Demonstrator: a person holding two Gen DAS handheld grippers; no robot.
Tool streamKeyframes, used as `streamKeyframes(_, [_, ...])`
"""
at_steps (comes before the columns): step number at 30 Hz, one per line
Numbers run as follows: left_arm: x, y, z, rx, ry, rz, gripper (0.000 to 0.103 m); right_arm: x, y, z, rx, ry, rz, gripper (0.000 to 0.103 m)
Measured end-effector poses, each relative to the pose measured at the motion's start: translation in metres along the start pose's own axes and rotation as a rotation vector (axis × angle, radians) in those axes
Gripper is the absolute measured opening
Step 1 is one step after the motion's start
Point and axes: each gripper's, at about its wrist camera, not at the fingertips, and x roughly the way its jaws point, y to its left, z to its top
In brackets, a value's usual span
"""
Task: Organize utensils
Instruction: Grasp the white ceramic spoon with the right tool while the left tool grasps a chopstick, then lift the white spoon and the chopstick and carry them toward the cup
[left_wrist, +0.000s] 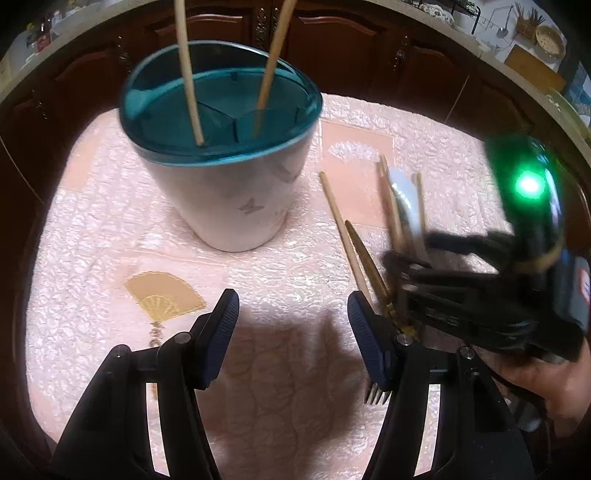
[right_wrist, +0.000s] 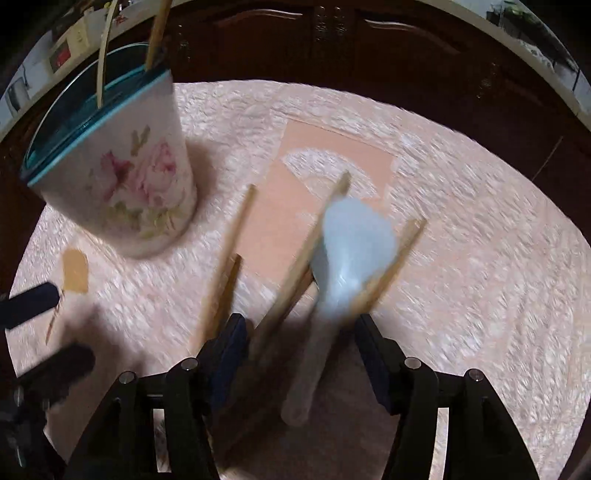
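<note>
Utensils lie loose on a pale pink cloth (left_wrist: 110, 229) that has a crinkled, quilted surface and smooth peach patches, one with a golden fan figure (left_wrist: 162, 299). To the right of the holder, thin wooden chopsticks (left_wrist: 345, 236) are spread in a rough fan, round and straight, and among them rests a white spoon (right_wrist: 351, 251) with a smooth, glossy bowl and a thick handle, probably ceramic or plastic. A metal fork (left_wrist: 376, 395) shows only its tines from behind the left gripper's right finger.

The utensil holder (left_wrist: 229, 192) stands upright on the cloth, left of the loose pieces. It is a tapered cup, wider at the top, with a matte pale wall; the right wrist view shows pink roses printed on it. Its rim is a translucent teal ring, and dark dividers split the inside into compartments. Two wooden chopsticks (left_wrist: 188, 74) stand tilted in it, in separate compartments.

The left gripper (left_wrist: 291, 332) hovers over bare cloth with its ribbed dark blue pads wide apart and nothing between them. The right gripper (right_wrist: 301, 354) is low over the pile, its fingers also wide apart; the spoon handle and some chopstick ends lie in the gap, but the picture is blurred and no pad seems to press on them. Dark wooden cabinet doors (left_wrist: 332, 40) stand behind the table
</note>
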Motion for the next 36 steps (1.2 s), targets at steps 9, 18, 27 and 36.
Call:
streamKeyframes(9, [0.044, -0.024, 0.01, -0.045, 0.076, -0.114, 0.06, -0.03, -0.083, -0.056, 0.234, -0.003, 0.088, 0.053])
streamKeyframes(18, [0.068, -0.046, 0.021, 0.001, 0.076, -0.07, 0.017, -0.061, -0.136, -0.06, 0.355, -0.074, 0.153, 0.052])
streamKeyframes(27, [0.049, -0.033, 0.001, 0.005, 0.139, -0.145, 0.005, -0.041, -0.155, -0.039, 0.49, -0.047, 0.208, 0.047])
streamKeyframes(36, [0.035, -0.036, -0.027, 0.08, 0.171, -0.144, 0.005, -0.031, -0.172, -0.048, 0.456, 0.017, 0.256, 0.009])
